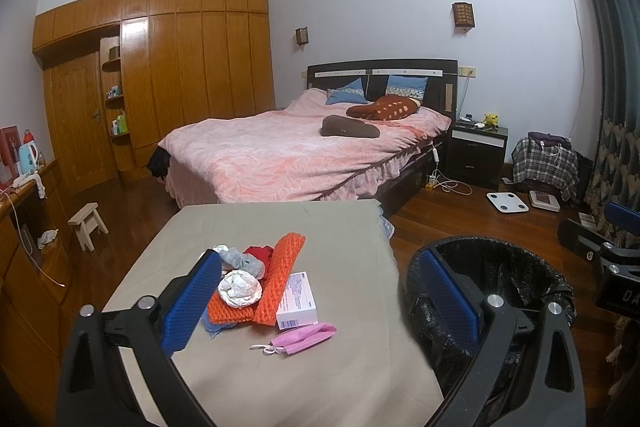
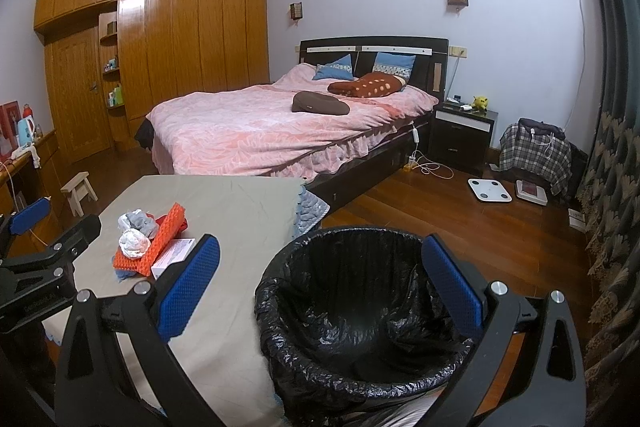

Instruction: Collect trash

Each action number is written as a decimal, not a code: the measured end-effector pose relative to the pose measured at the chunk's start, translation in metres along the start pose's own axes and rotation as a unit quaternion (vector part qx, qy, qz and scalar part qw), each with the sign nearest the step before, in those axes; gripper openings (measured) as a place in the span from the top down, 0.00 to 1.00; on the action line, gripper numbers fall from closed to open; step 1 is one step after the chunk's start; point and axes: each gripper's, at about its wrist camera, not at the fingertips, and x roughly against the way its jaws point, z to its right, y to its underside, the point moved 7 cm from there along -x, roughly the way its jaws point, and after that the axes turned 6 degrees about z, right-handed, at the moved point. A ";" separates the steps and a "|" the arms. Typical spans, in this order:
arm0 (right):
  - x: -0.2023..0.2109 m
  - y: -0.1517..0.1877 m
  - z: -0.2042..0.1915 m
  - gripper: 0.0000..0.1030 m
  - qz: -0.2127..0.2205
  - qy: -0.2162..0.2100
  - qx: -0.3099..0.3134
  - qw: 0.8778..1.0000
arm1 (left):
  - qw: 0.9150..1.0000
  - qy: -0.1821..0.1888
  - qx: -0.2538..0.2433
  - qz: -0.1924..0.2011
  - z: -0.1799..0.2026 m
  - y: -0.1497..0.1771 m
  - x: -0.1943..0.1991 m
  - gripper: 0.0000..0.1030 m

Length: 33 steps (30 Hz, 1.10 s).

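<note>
Both grippers are spread wide with nothing in them right now: the left gripper (image 1: 320,301) hangs over the table (image 1: 320,379), and the right gripper (image 2: 324,283) hangs over the black-lined bin (image 2: 360,311), which looks empty. The trash is all bunched on the table at about 11 o'clock from the bin: a crumpled white tissue (image 1: 240,287) on top of an orange foam sheet (image 1: 276,283), a white box (image 1: 297,301) leaning on the sheet, a pink face mask (image 1: 306,337) lying nearest the camera, plus some grey and red bits behind. Biggest risk I'd guess is the pile itself: grab the foam sheet first and the tissue probably rolls off onto the floor. The mask is flat and floppy, so the fingers could pinch the tablecloth along with it. Also the bin sits just past the table's 3 o'clock edge, so a short drop might land on the cloth or floor.
</note>
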 end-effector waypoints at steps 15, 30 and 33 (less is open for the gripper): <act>-0.010 0.015 -0.023 0.05 -0.002 -0.006 -0.001 1.000 | 1.000 -0.003 0.003 0.000 -0.007 0.001 0.000 0.06; -0.026 0.008 -0.031 0.05 -0.008 -0.025 0.000 1.000 | 1.000 -0.020 0.010 -0.005 -0.031 0.008 -0.013 0.06; -0.037 0.009 -0.040 0.05 -0.010 -0.034 0.001 0.999 | 0.999 -0.035 0.014 -0.010 -0.049 0.012 -0.022 0.06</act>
